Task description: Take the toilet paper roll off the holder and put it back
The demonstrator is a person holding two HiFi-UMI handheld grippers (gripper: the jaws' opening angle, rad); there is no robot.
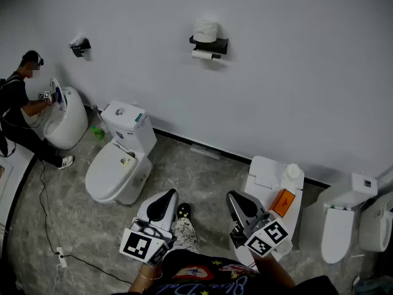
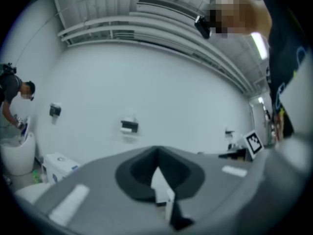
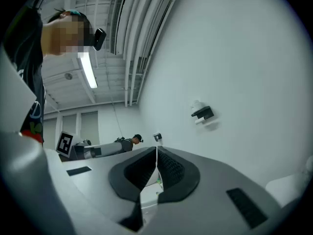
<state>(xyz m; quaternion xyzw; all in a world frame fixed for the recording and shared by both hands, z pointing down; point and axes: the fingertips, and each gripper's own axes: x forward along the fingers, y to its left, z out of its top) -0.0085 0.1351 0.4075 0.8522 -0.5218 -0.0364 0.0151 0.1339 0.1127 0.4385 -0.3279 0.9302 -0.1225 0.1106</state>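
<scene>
White toilet paper roll (image 1: 206,31) on black holder (image 1: 212,44); white toilet (image 1: 116,177); grey mottled floor (image 1: 196,171); orange box (image 1: 283,202); black-and-white squares on marker cube (image 1: 142,246); pale grey wall (image 1: 307,72)

Mock-up bathroom test hall.
Several toilets (image 1: 116,171) line one white wall (image 1: 295,72) beneath paper holders (image 1: 209,45); bare ceiling pipes (image 3: 142,28) and a strip light (image 3: 88,70) run overhead.

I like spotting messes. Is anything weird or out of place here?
An orange box lies on a toilet, and a green thing sits on the floor. Nothing looks spilled or broken.
</scene>
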